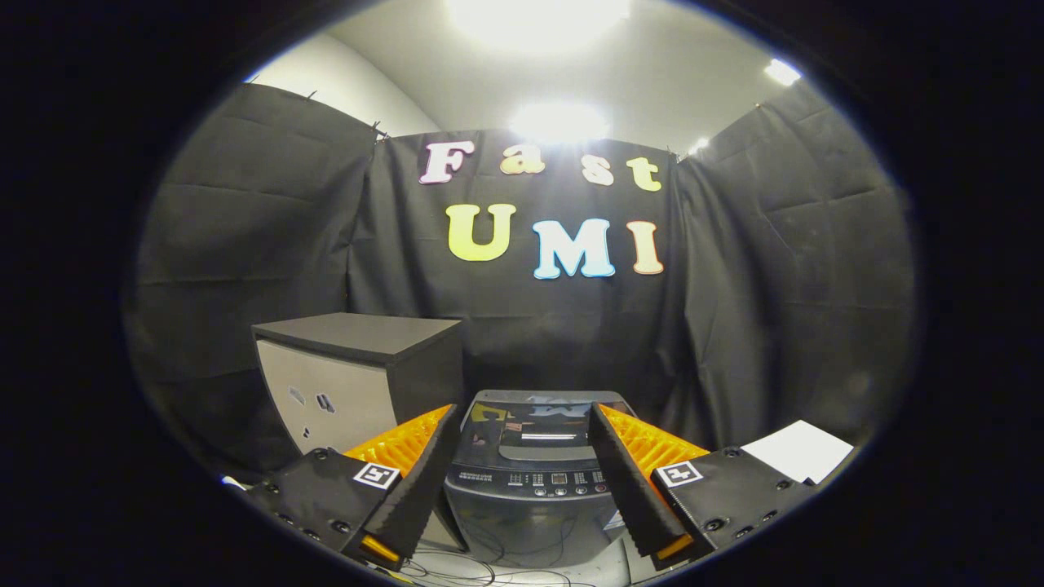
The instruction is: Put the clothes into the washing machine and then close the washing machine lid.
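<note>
While our tongs [530, 489] stand wide open holding nothing, the washing machine [534, 481] sits just ahead between the fingers with its glossy lid [542, 428] down; we judge it stiff, smooth, best taken at its front edge

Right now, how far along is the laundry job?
Nothing looks done yet. The washing machine stands ahead between the fingers, its lid lying flat and shut. The gripper is open and holds nothing; its fingers flank the machine without touching it. Left to do: picking up the clothes, opening the lid, loading, and closing it. A dark cabinet stands beside the machine.
</note>
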`<action>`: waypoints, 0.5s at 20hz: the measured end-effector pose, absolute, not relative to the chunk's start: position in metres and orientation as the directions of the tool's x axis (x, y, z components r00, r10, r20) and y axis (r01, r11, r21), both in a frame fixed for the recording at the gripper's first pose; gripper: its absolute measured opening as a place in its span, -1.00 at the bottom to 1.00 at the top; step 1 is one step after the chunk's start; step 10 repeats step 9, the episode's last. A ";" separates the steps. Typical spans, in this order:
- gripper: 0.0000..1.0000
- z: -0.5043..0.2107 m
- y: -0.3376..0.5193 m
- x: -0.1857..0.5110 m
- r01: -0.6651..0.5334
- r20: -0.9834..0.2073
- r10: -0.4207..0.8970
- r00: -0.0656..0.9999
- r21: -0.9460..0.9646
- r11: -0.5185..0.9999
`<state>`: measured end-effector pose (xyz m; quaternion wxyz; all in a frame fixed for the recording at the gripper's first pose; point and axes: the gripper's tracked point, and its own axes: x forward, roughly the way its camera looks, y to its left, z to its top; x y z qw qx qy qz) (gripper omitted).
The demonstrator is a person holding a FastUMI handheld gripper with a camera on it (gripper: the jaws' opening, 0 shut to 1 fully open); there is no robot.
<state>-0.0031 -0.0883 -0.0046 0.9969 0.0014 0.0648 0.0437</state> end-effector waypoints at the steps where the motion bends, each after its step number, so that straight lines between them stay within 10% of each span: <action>1: 0.96 -0.006 -0.091 -0.011 -0.089 -0.130 0.089 0.988 0.002 0.996; 10: 0.97 -0.006 -0.108 -0.048 -0.074 -0.106 0.074 0.992 0.010 0.997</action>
